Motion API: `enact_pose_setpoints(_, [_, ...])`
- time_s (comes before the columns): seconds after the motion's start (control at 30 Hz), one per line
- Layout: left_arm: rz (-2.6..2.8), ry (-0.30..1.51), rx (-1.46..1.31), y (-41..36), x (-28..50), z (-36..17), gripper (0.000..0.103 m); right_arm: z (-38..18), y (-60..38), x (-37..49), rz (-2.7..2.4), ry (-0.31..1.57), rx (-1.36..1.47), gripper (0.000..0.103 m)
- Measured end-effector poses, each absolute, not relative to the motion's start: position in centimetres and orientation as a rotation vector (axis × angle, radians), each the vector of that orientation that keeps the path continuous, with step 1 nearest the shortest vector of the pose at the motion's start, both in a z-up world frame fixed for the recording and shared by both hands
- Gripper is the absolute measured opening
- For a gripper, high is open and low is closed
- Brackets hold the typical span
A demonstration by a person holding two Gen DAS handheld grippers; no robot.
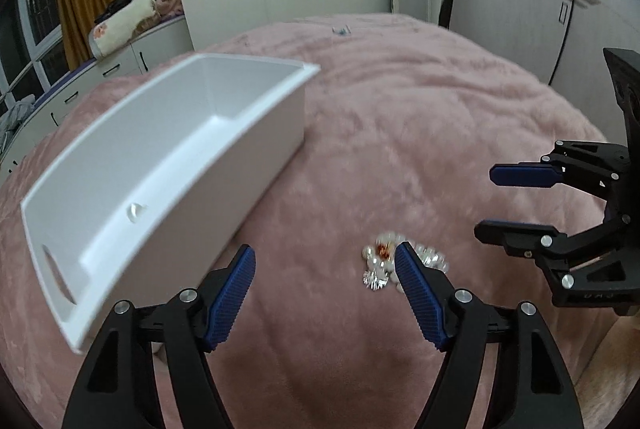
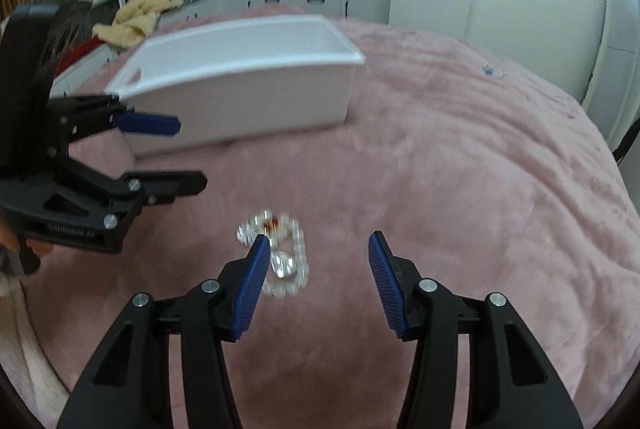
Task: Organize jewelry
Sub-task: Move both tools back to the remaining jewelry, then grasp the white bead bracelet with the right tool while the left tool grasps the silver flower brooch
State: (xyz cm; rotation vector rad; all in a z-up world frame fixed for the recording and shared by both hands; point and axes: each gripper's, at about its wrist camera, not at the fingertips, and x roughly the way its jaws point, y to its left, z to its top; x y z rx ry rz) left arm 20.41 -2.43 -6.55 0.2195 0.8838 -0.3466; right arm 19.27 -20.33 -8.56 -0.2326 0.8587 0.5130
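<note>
Pink plush bedding [image 1: 400, 133] is seen under a blurred, seemingly beaded jewelry cluster [image 2: 280, 257], well apart from the white box [image 1: 168, 165]. Both the left gripper [image 1: 326, 261] and right gripper [image 2: 318, 249] are held open, nothing gripped, with the cluster just beside one finger of each

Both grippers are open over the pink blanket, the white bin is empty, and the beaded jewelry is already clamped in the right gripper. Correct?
Not quite. In the right wrist view the right gripper is open and the clear beaded jewelry lies on the fuzzy pink blanket, beside one finger, not clamped. The rest holds: the left gripper is open and the white rectangular plastic bin looks empty.
</note>
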Motion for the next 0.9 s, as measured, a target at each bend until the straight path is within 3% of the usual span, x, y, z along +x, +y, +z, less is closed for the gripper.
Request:
enact_pose_setpoints(0.57, [-0.44,0.97,0.222,-3.2,21.0,-12.3,0.074,-13.7,-18.9,20.4,0.546,0.954,-0.206,0.048])
enact_pose_setpoints(0.73, [-0.442,0.978,0.23,-3.4,21.0,-13.2,0.074,-14.5,-18.0,20.8,0.565,0.986,-0.226,0.028])
enact_pose_setpoints(0.87, [-0.443,0.977,0.225,-3.5,21.1,-13.3,0.074,-14.7,-18.3,21.1,0.583,1.004,-0.207,0.021])
enact_pose_setpoints(0.9, [-0.444,0.977,0.223,-3.5,21.2,-13.3,0.074,-14.6,-18.4,21.1,0.582,1.005,-0.211,0.015])
